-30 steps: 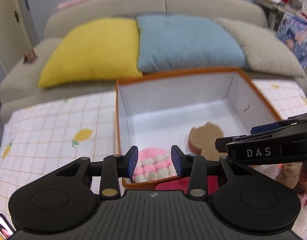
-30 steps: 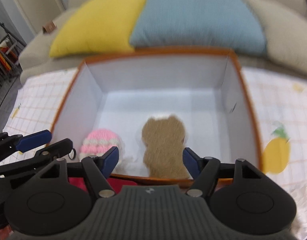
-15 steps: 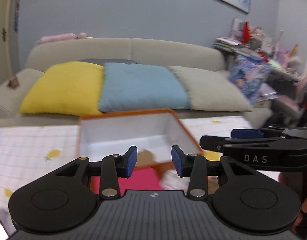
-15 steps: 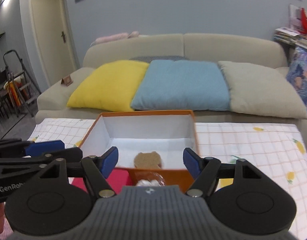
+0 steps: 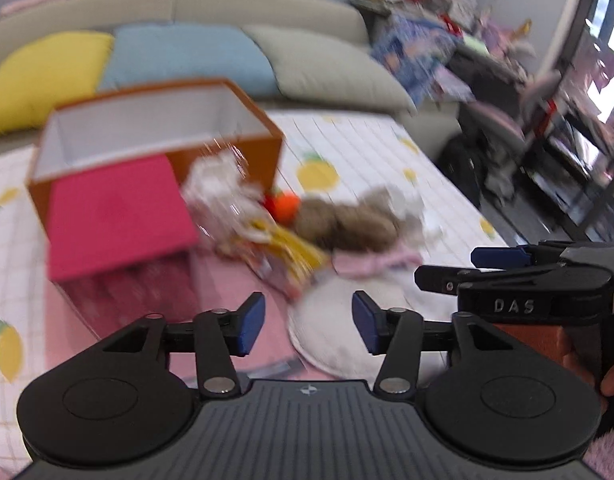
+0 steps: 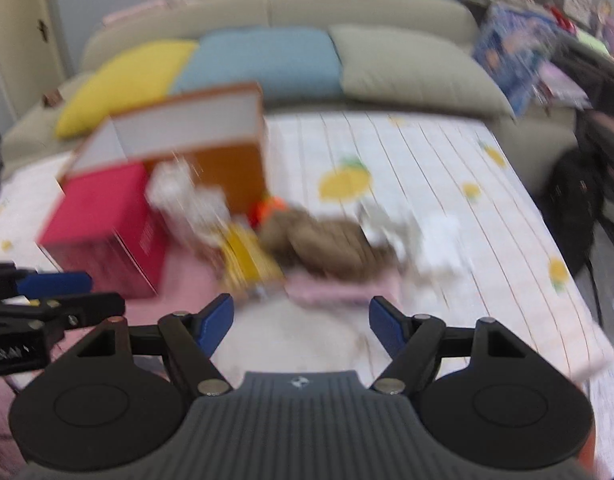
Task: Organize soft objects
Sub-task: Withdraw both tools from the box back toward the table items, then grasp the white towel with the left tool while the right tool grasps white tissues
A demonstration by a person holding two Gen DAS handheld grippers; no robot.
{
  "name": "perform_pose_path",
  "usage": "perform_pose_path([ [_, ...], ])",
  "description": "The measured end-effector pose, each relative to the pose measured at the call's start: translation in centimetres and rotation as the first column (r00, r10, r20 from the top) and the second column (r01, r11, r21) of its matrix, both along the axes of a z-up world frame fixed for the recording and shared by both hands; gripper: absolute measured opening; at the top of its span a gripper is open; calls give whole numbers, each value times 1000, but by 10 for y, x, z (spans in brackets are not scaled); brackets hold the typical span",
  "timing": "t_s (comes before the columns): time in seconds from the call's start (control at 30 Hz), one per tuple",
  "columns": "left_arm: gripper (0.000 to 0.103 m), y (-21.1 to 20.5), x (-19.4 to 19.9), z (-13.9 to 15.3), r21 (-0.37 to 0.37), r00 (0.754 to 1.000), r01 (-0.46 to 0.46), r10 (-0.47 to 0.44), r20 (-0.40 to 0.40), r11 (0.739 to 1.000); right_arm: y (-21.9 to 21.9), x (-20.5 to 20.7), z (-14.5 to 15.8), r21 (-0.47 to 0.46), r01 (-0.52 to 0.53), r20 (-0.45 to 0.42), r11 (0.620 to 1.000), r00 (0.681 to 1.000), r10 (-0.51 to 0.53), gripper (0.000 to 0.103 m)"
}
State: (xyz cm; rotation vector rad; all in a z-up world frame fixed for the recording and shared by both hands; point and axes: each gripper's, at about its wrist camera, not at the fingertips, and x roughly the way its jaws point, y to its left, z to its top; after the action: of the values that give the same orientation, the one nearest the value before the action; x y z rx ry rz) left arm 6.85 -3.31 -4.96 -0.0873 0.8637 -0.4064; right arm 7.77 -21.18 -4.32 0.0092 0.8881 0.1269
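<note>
Both tongs, left (image 5: 305, 328) and right (image 6: 301, 330), hang open and empty over the toy pile (image 6: 327, 246) lying on the tabletop (image 6: 447, 168) beside the box (image 5: 147, 120), so picking one toy likely comes next.

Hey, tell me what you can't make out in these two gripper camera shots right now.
- Inside of the orange box: both views, its floor hidden by its own walls and the red box.
- Toy pile: both views, motion blur; only a brown plush is recognizable.
- White round thing: left view, blurred and partly hidden behind the left gripper.
- Shelf clutter: blurred, cut by the frame edge.
</note>
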Motion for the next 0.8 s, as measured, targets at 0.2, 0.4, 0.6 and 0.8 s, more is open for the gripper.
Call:
perform_pose_path([
  [0.2, 82, -17, 18, -25, 55, 996, 30, -26, -83, 998, -22, -5, -29, 19, 110, -113, 994, 988, -107, 66],
  [0.4, 85, -31, 39, -62, 65, 987, 49, -39, -156, 997, -33, 12, -53, 27, 161, -177, 987, 972, -154, 62],
  [0.6, 85, -38, 56, -91, 15, 975, 11, -7, -224, 1000, -49, 28, -81, 134, 243, -308, 961, 932, -193, 44],
  [0.8, 87, -41, 59, -100, 15, 967, -3, 7, -254, 1000, -46, 36, -96, 166, 255, -373, 953, 910, -179, 26],
])
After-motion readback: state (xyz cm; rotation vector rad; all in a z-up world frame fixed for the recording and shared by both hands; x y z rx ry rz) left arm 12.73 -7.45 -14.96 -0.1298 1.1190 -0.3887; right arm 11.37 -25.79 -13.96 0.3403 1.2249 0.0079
